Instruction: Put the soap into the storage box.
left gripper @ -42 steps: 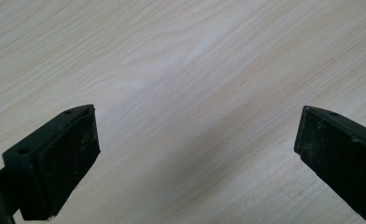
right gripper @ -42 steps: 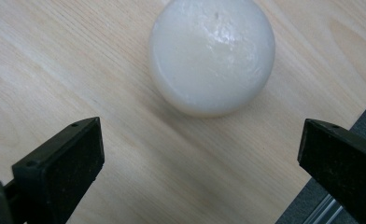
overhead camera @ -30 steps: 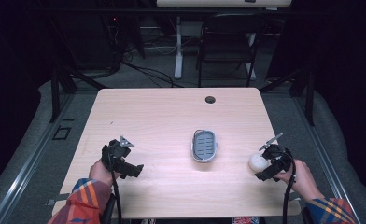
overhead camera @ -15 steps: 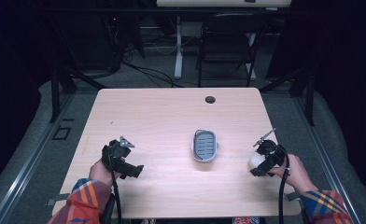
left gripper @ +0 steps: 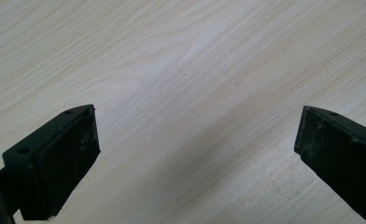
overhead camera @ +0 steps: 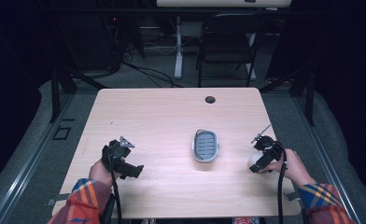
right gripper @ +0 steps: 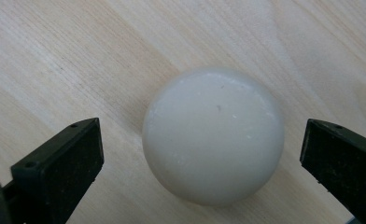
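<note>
White soap ball (right gripper: 214, 135) sitting on wooden table (overhead camera: 162, 116) near right edge, between spread jaws of right gripper (right gripper: 200, 154) — pads not touching it. Looking smooth, rounded, likely slippery and firm; squeezing across widest middle seems safest, else ball squirting out. Soap dish (overhead camera: 205, 145) lying mid-table, well apart. Left gripper (left gripper: 195, 154) hovering spread over bare wood. Versus a second ago — right gripper sitting further toward the dish, ball now tucked beneath it.

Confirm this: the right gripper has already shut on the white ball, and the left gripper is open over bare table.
Not quite. The right gripper is open: the right gripper view shows the white ball between its jaws with a gap on both sides. The left gripper is indeed open over bare table.
</note>
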Demonstrator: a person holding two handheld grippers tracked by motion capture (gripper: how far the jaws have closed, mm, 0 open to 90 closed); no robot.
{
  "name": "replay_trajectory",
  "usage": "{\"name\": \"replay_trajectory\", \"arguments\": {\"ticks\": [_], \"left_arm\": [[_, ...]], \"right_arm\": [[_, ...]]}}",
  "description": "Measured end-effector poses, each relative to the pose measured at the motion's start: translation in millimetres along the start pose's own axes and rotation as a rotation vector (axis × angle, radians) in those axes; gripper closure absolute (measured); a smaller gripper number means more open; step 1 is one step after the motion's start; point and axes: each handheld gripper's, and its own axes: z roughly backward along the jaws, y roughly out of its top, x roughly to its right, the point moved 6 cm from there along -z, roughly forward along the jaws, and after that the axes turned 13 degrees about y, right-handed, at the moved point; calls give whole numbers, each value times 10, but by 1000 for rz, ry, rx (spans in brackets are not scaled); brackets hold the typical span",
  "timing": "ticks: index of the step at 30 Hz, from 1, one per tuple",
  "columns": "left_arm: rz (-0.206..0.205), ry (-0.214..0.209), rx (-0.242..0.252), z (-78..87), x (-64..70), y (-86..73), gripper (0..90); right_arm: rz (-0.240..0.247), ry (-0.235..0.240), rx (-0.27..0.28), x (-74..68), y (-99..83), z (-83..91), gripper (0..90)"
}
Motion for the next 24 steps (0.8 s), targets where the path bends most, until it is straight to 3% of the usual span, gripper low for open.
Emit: {"name": "replay_trajectory", "arguments": {"ticks": [7,8,9,10,11,12,15,16,17,18,20,21,22,23,24], "left_arm": [[-4,0,-3,-6,3,0,0],[-4,-1,-4,-6,4,-1,0],[-5,-2,-5,-6,5,-1,0],[-5,-1,-5,-7,5,-1,0],[-5,1,-3,-11,6,-1,0],[-8,-5,-5,-11,6,-1,0],[-5,-11,-13,-14,13,-3,0],[-8,-10,-14,-16,14,-3,0],[-10,-10,-14,-16,15,-3,0],[-9,-10,-12,-17,16,-3,0],[-8,-8,-12,-17,15,-4,0],[-8,-10,-16,-18,14,-5,0],[-8,-10,-16,-18,14,-5,0],[-8,-11,-18,-20,14,-6,0],[-9,-5,-22,-27,13,-7,0]], "right_arm": [[-4,-15,-6,15,26,-39,19],[8,-30,-33,29,29,-17,36],[-21,-21,13,13,40,-59,41],[28,-36,-89,60,39,11,102],[-10,-19,-26,35,50,-46,115],[3,-31,-58,52,50,-27,121],[2,-22,-64,60,57,-37,156],[-19,-10,-25,46,68,-69,156],[2,-15,-73,66,68,-36,159],[-14,-15,-47,64,76,-59,165],[-8,-23,-68,85,87,-49,185],[27,-26,-151,115,91,-3,202],[27,-26,-151,115,91,-3,202],[-29,-12,-43,75,107,-88,210],[-13,-14,-72,83,109,-72,227]]}}
